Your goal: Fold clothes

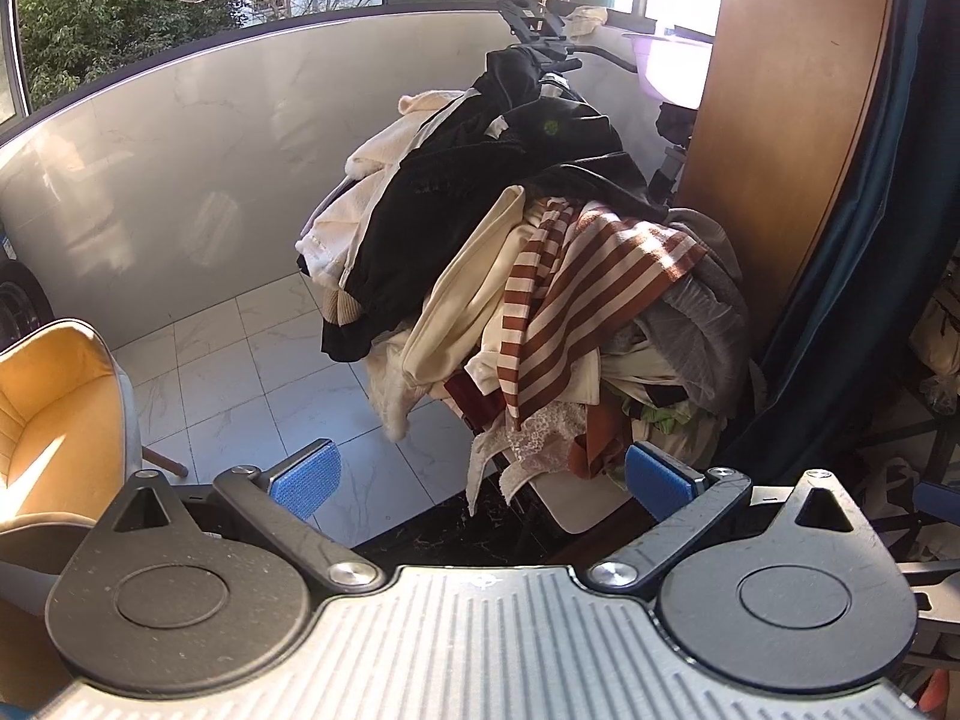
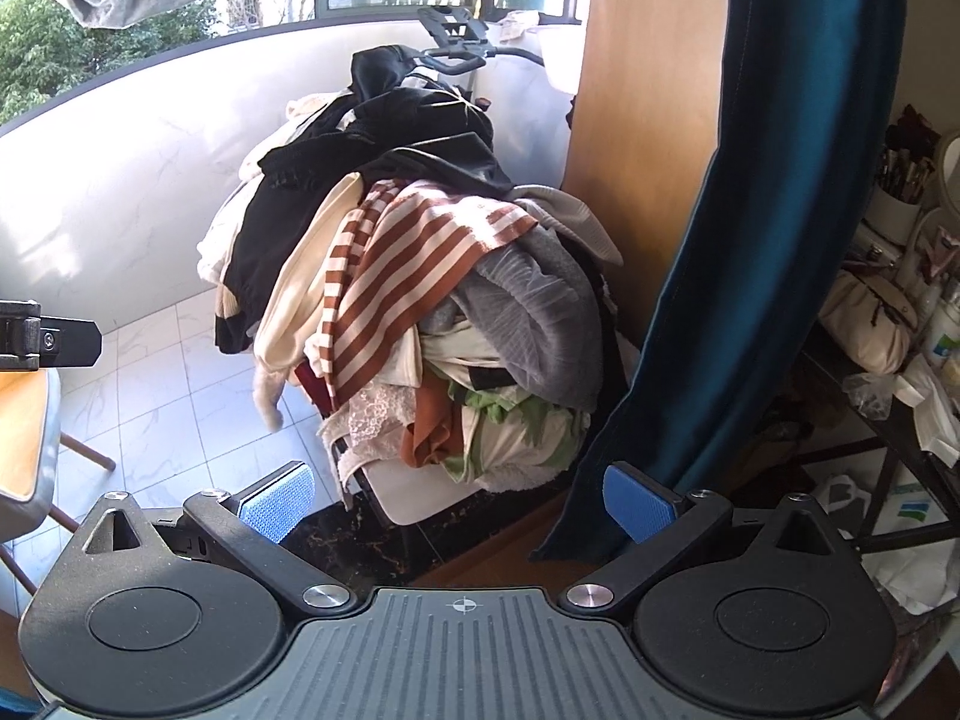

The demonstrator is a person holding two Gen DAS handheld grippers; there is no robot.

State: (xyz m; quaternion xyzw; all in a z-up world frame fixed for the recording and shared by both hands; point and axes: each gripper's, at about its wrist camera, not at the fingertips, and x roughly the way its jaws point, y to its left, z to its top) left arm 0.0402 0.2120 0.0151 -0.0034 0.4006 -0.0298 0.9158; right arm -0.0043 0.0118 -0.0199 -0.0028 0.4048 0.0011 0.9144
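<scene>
My two spread, empty tools, left hand-held gripper (image 1: 483,480) and right hand-held gripper (image 2: 459,501), face the clothes heap (image 1: 528,276) straight ahead, far off; neither looks nearer.

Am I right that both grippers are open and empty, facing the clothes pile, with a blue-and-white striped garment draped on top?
Not quite: the striped garment is brown and white, as the right wrist view shows. Both the left gripper and right gripper are indeed open and empty, facing the clothes pile.

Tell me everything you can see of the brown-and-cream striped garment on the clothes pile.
The brown-and-cream striped garment looks like soft knit, with broad rust-brown stripes. It lies crumpled and unfolded near the top front of the heaped clothes pile, draping downward. A black garment overlaps its upper edge; a grey garment and a cream garment flank it. Neither gripper touches it.
</scene>
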